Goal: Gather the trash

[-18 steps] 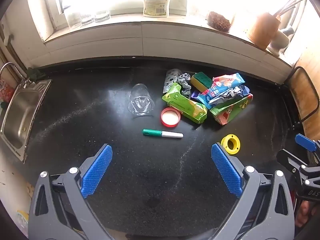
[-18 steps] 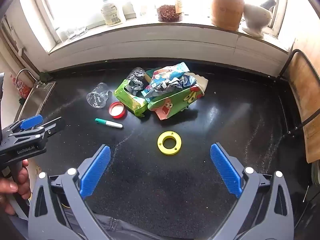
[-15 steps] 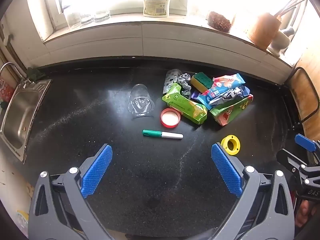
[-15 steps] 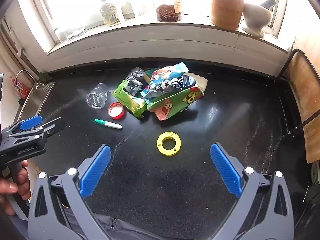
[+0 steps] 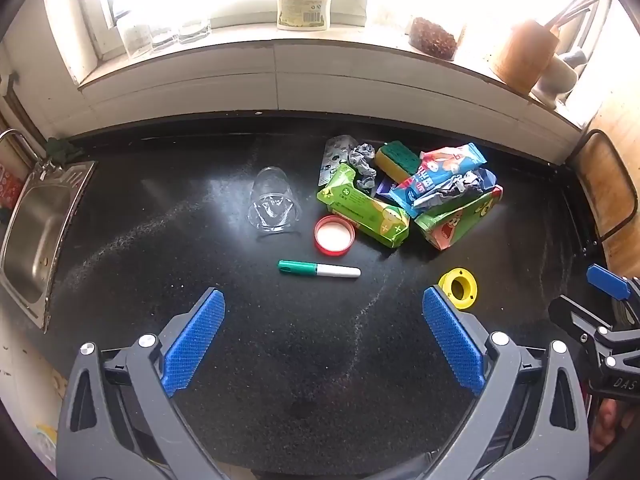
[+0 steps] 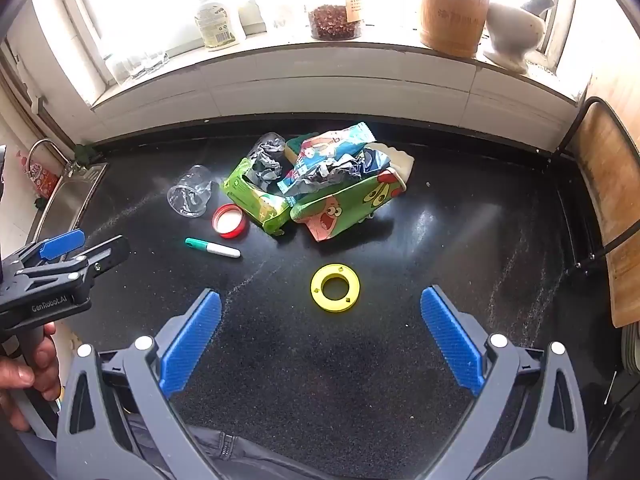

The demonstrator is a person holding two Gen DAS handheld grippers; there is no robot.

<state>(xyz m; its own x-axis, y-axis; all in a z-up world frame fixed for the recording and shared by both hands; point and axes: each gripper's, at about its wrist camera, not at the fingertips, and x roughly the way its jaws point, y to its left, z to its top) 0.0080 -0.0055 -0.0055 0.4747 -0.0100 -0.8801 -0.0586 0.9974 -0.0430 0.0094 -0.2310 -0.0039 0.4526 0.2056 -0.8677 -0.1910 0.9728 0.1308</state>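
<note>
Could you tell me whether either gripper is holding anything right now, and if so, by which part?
Nothing is held. The left gripper and right gripper both have open, empty jaws.

Left gripper point(image 5: 324, 320) and right gripper point(image 6: 320, 318) both hover side by side, jaws spread wide, holding nothing.

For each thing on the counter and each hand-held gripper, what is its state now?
left hand-held gripper: open, empty
right hand-held gripper: open, empty
plastic cup: lying on its side, empty
red lid: off any jar, inner side up
marker: capped, lying flat
yellow ring: lying flat
wrappers: crumpled, piled together
</note>
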